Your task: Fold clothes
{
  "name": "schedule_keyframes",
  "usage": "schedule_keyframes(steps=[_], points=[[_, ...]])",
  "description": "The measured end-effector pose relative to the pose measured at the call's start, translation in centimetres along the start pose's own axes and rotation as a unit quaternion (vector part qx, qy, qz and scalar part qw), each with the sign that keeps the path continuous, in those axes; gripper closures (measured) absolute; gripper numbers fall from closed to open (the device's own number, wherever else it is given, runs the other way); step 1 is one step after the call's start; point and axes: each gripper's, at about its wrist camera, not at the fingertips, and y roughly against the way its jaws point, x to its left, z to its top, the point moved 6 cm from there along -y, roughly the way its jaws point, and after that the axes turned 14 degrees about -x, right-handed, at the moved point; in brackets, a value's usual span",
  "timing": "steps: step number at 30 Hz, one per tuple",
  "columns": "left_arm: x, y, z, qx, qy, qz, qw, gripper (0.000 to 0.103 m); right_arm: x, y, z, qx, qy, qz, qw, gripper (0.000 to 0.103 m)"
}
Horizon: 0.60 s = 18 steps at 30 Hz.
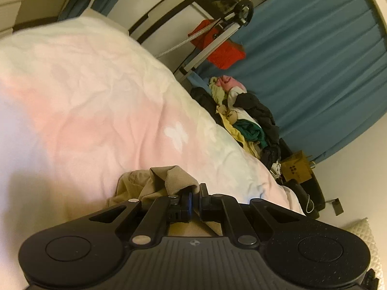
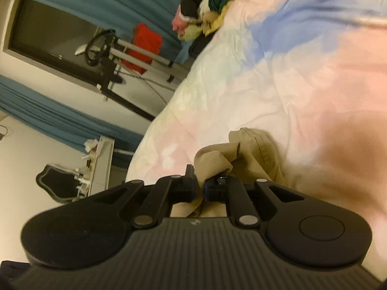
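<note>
Left wrist view: the left gripper [image 1: 196, 191] is pinching a fold of the crumpled khaki ribbed cotton garment [image 1: 157, 181], its jaws drawn together on the cloth. The garment is bunching up ahead of and to the left of the jaws, lying on the soft pastel pink-and-white quilted bed cover [image 1: 96, 96]. Its long axis cannot be judged from here; most of it is hidden under the gripper body. Beyond the bed edge a heap of mixed dark, green and yellow clothes [image 1: 249, 120] is sitting well apart, before the pleated blue fabric curtain [image 1: 314, 60].

Right wrist view: the right gripper [image 2: 199, 183] is likewise clamping the same khaki garment, which is rising ahead and to the right of the jaws in a stitched, rounded hem. Cloth is also hanging below between the fingers.

Judgement: both grippers are gripping equally close, so the coming move is depending on drawing the held edges apart to spread the limp, wrinkle-prone fabric flat.
</note>
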Motion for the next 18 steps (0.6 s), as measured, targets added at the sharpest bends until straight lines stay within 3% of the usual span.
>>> schedule_keyframes(steps=[7, 11, 16, 18], points=[[0.9, -3.5, -1.0, -0.009, -0.037, -0.023, 0.9990, 0.096, -2.2, -3.1, 0.1, 0.035, 0.013, 0.007, 0.999, 0.090], [0.6, -4.3, -0.8, -0.019, -0.061, -0.027, 0.9976, 0.096, -2.3, -4.3, 0.2, 0.042, 0.031, 0.011, 0.999, 0.090], [1.1, -4.6, -0.8, -0.017, -0.053, -0.027, 0.9981, 0.095, -2.8, -5.3, 0.1, 0.049, 0.022, 0.025, 0.998, 0.089], [0.8, -4.4, -0.9, -0.018, -0.068, -0.026, 0.9972, 0.090, -3.0, -5.4, -0.1, 0.051, 0.023, 0.029, 0.998, 0.088]])
